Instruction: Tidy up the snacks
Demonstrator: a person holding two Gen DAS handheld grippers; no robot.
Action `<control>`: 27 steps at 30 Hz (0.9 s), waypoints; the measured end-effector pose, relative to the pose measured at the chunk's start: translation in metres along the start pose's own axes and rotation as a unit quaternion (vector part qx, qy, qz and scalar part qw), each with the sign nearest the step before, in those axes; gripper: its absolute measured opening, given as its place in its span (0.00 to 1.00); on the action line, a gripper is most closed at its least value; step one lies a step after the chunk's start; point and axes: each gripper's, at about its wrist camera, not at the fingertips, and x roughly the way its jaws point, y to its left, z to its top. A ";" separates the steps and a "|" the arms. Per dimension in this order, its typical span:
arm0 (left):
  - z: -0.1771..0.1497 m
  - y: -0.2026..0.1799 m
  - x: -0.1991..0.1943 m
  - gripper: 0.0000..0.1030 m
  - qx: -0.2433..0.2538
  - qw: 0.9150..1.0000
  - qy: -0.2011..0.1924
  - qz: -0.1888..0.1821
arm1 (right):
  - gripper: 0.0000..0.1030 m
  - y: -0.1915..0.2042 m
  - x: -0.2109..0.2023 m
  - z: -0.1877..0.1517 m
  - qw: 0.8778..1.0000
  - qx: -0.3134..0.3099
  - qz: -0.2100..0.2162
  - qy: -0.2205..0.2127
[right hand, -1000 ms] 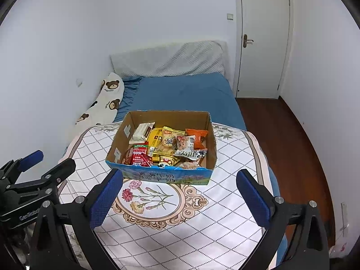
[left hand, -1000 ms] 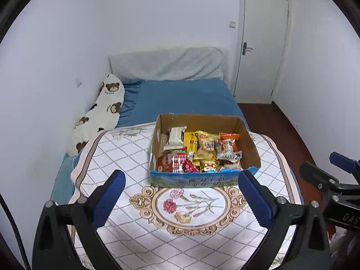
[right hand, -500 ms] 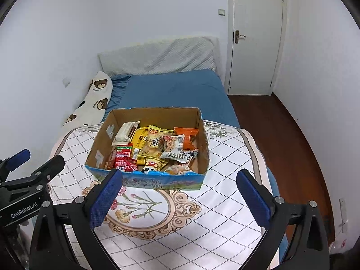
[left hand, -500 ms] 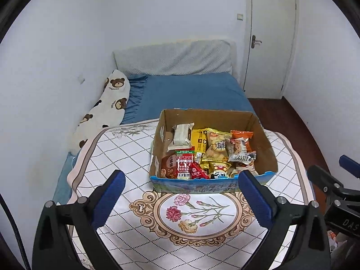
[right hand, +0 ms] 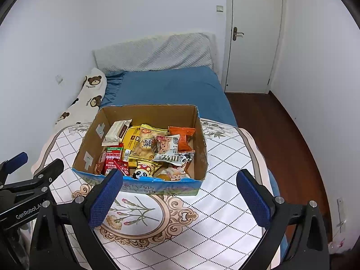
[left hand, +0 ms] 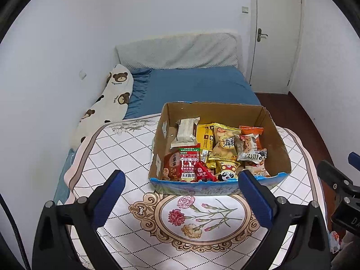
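White walls (left hand: 67, 45) and a closed white door (left hand: 276, 40) frame the blue-sheeted bed (left hand: 193, 85) I work over; a white quilted cover with a diamond grid and a flower medallion (left hand: 198, 216) lies across its near end.

My left gripper (left hand: 180, 200) hangs above that cover with its blue-padded jaws spread wide and nothing between them. Its right fingertip (left hand: 247, 180) overlaps the near right part of the box front in the left wrist view; whether it touches, I cannot tell. My right gripper (right hand: 180, 198) is just as wide and just as empty, its left fingertip (right hand: 112, 180) in front of the box's near left corner in its own view.

Just beyond both sits the open brown cardboard box with a blue printed front (left hand: 276, 148), resting on the cover past the medallion. Packed snacks fill it: a white wrapped bar (left hand: 185, 130) at the far left, a red packet with a green top band (left hand: 189, 164) at the near left, yellow cracker bags (left hand: 225, 141) in the middle, an orange packet (left hand: 253, 131) at the far right, a small panda-print pack (left hand: 228, 175) against the near wall.

Farther off, a long white bear-print pillow (left hand: 108, 103) lies along the bed's left edge, a grey textured cushion (left hand: 180, 51) stands at the head, and dark wooden floor (right hand: 281, 130) runs to the right.
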 end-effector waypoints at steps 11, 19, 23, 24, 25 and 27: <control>0.000 -0.001 0.002 1.00 -0.003 1.000 -0.001 0.000 | 1.00 0.001 0.002 0.004 1.000 -0.003 -0.001 -0.001; 0.001 -0.001 -0.003 1.00 -0.006 1.000 -0.008 0.000 | 1.00 0.001 0.001 0.004 1.000 -0.001 0.000 -0.003; 0.003 0.000 -0.006 1.00 -0.008 1.000 -0.009 0.000 | 1.00 0.001 0.000 0.005 1.000 -0.002 -0.001 -0.004; 0.003 0.000 -0.006 1.00 -0.009 1.000 -0.009 -0.002 | 1.00 0.001 0.000 0.005 1.000 -0.002 0.000 -0.003; 0.003 0.000 -0.007 1.00 -0.009 1.000 -0.010 -0.002 | 1.00 0.001 -0.001 0.005 1.000 -0.001 0.000 -0.003; 0.003 -0.001 -0.009 1.00 -0.010 1.000 -0.011 -0.001 | 1.00 0.001 -0.002 0.005 1.000 0.000 0.000 -0.003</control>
